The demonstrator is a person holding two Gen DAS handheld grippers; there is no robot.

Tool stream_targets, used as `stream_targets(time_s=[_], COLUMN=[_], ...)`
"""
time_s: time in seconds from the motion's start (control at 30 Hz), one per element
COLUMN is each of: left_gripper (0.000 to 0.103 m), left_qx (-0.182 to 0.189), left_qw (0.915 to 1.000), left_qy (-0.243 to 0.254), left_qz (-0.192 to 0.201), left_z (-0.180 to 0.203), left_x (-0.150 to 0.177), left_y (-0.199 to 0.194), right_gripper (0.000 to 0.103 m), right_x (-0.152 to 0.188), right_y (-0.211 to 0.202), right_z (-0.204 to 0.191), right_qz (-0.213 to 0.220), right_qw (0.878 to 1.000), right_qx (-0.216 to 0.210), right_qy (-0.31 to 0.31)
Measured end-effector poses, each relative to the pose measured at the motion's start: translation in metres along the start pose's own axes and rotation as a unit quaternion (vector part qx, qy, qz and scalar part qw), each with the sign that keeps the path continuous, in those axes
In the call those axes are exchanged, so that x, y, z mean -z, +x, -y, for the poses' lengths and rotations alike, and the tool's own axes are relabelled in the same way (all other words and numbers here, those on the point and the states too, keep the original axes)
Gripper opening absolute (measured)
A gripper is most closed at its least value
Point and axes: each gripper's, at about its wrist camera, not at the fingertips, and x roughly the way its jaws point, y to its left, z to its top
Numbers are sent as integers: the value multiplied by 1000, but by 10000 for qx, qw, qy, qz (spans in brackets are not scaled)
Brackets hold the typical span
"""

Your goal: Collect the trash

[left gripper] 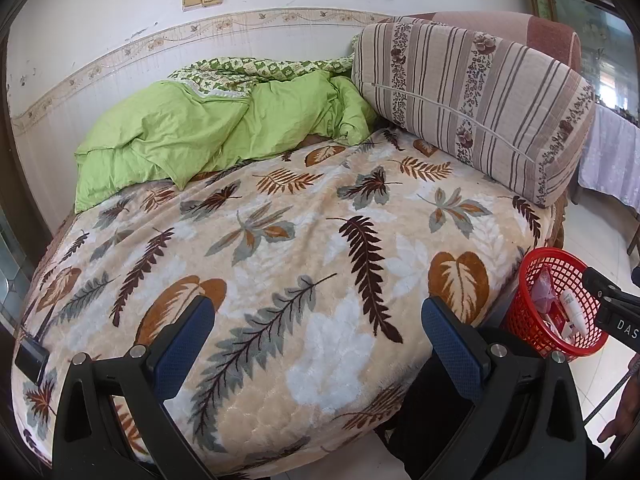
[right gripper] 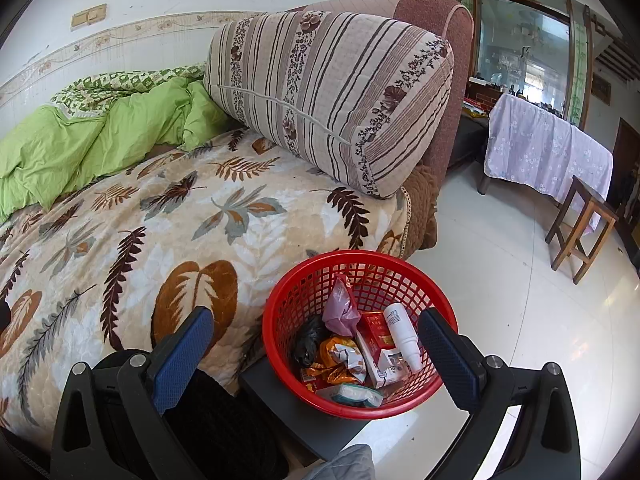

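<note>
While I stand at the bed (left gripper: 320,240), its leaf-print blanket (left gripper: 280,248) fills most of my left view, with a green quilt (left gripper: 192,136) bunched against the wall (left gripper: 100,32) and a striped bolster (left gripper: 472,100) leaning on the headboard (right gripper: 432,40). White tile floor (right gripper: 520,300) runs to the right, where a table under a lilac cloth (right gripper: 548,152) and a wooden stool (right gripper: 580,224) stand well apart from the bed. A dark flat thing (left gripper: 32,358) lies at the blanket's left edge; I cannot tell what it is.

My left gripper (left gripper: 318,340) hangs over the blanket, jaws spread wide, holding nothing. My right gripper (right gripper: 316,356) is spread just as wide and empty, its fingers either side of the red basket (right gripper: 360,264) in that view. The basket sits on a dark stand (right gripper: 296,412) just beside the bed. Inside lie a white bottle (right gripper: 402,336), a red carton (right gripper: 376,336), a pink packet (right gripper: 340,308), a black bag (right gripper: 310,340), an orange wrapper (right gripper: 340,360) and a teal-edged pack (right gripper: 354,394).
</note>
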Motion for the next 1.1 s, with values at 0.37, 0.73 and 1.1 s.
stream_targets(time_s=[0.37, 0.73, 1.1], left_gripper=[103, 103, 103], left_qx=[-2, 4, -12], left_qw=[10000, 10000, 10000], left_qy=[-12, -17, -23], left_qz=[-1, 3, 7], left_z=[0, -1, 0], left_x=[0, 1, 0], left_y=[0, 0, -1], right_gripper=[102, 102, 102], right_x=[2, 3, 3], right_y=[2, 2, 2], right_z=[-1, -1, -1], right_qz=[-44, -60, -61], right_qw=[10000, 10000, 10000], right_qx=[-24, -32, -30], right_qy=[6, 1, 2])
